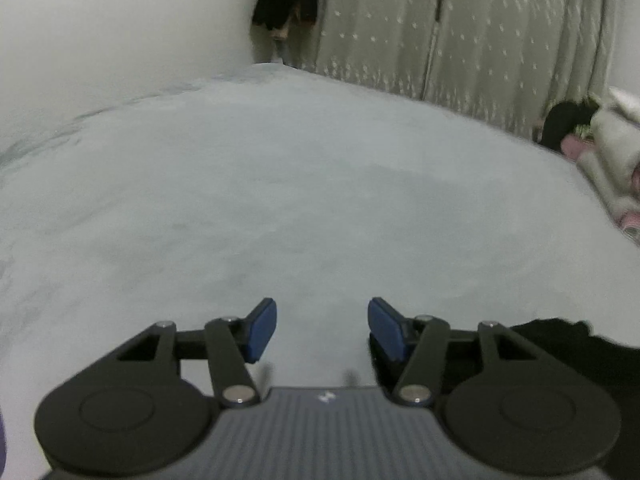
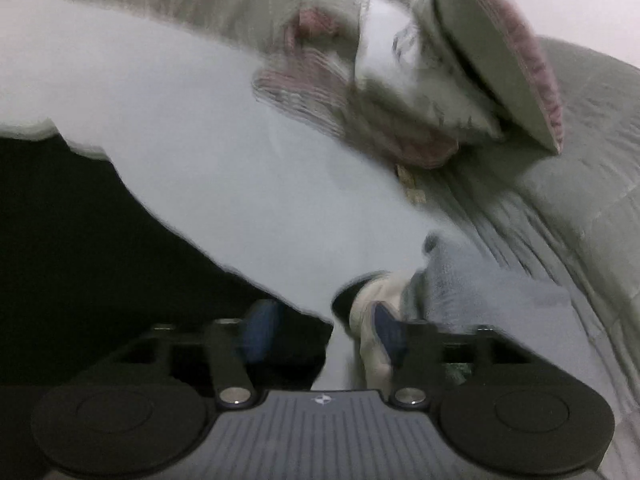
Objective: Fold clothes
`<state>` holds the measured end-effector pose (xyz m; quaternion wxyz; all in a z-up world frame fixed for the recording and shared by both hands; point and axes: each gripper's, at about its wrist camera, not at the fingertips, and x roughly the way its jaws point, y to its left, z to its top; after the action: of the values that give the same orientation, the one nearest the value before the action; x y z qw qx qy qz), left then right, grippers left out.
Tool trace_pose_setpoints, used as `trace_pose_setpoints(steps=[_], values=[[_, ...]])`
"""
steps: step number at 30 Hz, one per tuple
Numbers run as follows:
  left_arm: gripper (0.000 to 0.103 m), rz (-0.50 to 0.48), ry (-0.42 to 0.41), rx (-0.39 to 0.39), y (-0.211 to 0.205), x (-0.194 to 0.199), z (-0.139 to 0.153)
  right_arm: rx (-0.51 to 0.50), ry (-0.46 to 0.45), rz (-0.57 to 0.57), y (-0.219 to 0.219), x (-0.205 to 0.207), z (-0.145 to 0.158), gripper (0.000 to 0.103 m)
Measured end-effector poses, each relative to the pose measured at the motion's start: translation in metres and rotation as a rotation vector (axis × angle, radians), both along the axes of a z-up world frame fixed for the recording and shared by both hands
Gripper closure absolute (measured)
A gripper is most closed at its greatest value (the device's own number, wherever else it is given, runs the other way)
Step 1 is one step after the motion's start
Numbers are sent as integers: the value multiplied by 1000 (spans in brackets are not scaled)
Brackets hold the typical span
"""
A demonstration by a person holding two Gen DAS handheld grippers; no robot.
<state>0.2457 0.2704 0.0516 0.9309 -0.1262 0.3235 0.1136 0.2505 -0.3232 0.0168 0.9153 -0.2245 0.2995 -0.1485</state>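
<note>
The black garment (image 2: 80, 240) lies low and to the left of the right gripper (image 2: 324, 334) in the right wrist view, a broad dark mass whose edge runs diagonally from upper left down toward the jaws, so its visible long line slants across the pale bed (image 2: 180, 120) and ends right at the left blue pad (image 2: 260, 336). The right jaws stand released: the pads are apart, with bare sheet between them, and I cannot tell through the blur whether the left pad touches the cloth. In the left wrist view the left gripper (image 1: 322, 330) is likewise released, nothing between its pads, and it looks out over empty bed; only a corner of the black garment (image 1: 560, 344) shows at its lower right, beside and under the right finger. The right hand therefore seems the nearer one to the garment's edge. The cloth looks soft, matte and featureless, too dark to read folds. A heap of pale and pink clothes (image 2: 380, 92) sits well apart at the far side
</note>
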Motion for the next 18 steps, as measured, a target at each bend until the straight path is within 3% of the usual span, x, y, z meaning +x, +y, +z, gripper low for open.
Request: trace_pose_setpoints(steps=[4, 6, 7, 10, 12, 14, 15, 18], values=[[51, -25, 30, -136, -11, -29, -1, 104, 5, 67, 2, -35, 17, 34], [61, -30, 74, -198, -23, -35, -12, 182, 40, 96, 2, -46, 21, 34], [73, -30, 98, -201, -30, -34, -19, 206, 69, 117, 3, -50, 21, 34], [75, -29, 149, -170, -50, -28, -39, 203, 110, 162, 10, -64, 20, 34], [77, -9, 155, -129, -60, -28, -45, 254, 113, 166, 9, -69, 17, 34], [88, -6, 157, -96, -60, -31, -46, 335, 114, 136, -1, -68, 13, 34], [96, -5, 158, -96, -58, -33, -45, 368, 114, 110, -5, -68, 9, 36], [97, 15, 151, -144, -46, -37, -44, 450, 118, 72, -18, -67, 3, 62]])
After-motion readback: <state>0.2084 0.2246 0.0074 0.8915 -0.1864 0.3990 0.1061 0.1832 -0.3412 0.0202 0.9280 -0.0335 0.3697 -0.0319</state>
